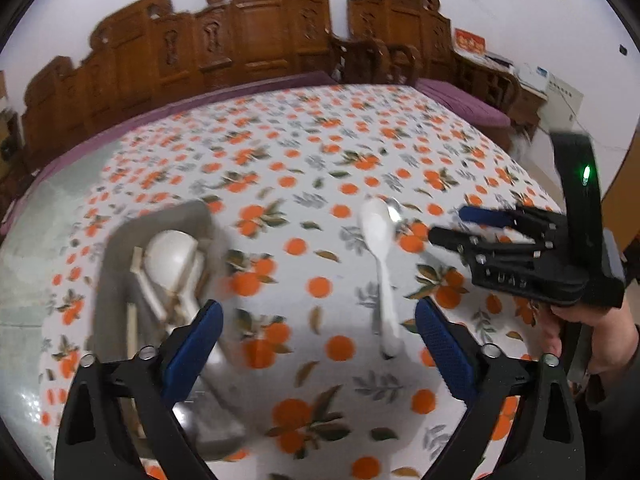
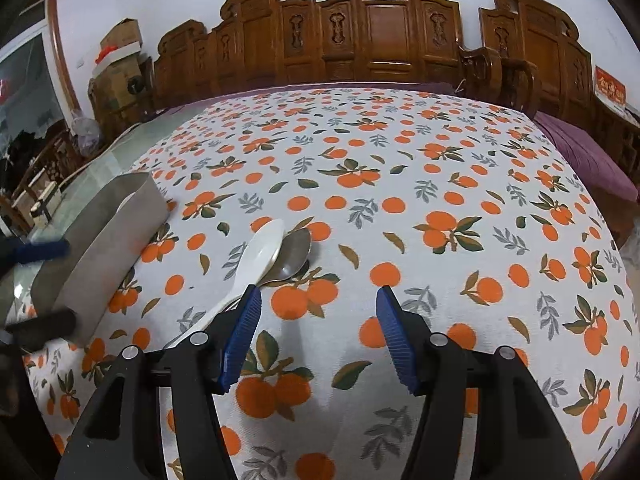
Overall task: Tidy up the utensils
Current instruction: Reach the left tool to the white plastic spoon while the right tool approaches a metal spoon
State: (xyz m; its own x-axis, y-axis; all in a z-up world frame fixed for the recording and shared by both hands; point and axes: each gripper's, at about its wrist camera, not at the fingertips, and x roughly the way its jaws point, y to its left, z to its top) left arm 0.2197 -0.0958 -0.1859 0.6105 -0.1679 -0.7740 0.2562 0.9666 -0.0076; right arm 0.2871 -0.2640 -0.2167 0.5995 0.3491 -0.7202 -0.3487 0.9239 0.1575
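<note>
Carved wooden benches point(image 2: 376, 36) line the far wall behind a table point(image 2: 440, 184) covered in orange-print cloth. On it a white spoon point(image 2: 260, 252) overlaps a metal spoon point(image 2: 294, 254), right of the grey utensil box point(image 2: 108, 236) holding white utensils point(image 1: 170, 264). Both the left gripper point(image 1: 316, 344) and right gripper point(image 2: 318, 334) hang with fingers released, nothing between them.

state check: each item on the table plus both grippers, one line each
white spoon: lying loose on the tablecloth, bowl overlapping the metal spoon
metal spoon: flat on the cloth, partly under the white one
grey holder: already holds a white ladle and other utensils
left gripper: open, empty
right gripper: open, empty, beside the spoon handles
</note>
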